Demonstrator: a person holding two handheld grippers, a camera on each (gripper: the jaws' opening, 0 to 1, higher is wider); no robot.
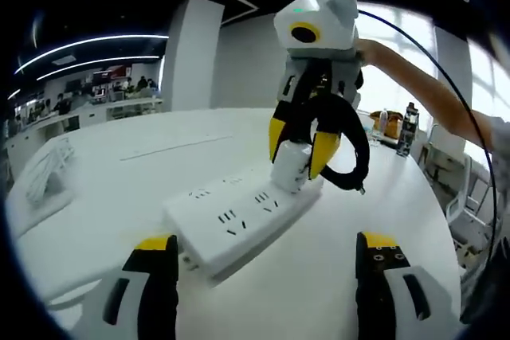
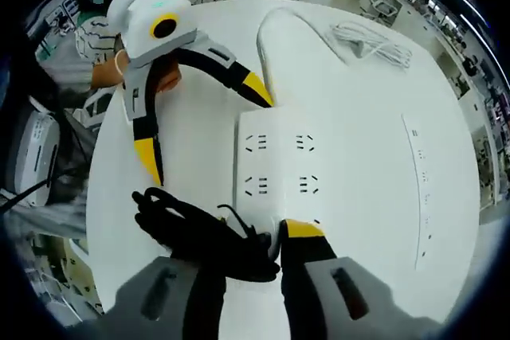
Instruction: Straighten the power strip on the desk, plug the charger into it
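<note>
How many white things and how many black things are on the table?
White things: 3, the power strip, its coiled white cable and the charger held in the right tool.
Black things: 1, the charger's black cord.
Total: 4.

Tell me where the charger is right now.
The white charger is clamped in the right gripper, sitting at the far end of the power strip in the left gripper view, its black cable looping beside it.
</note>
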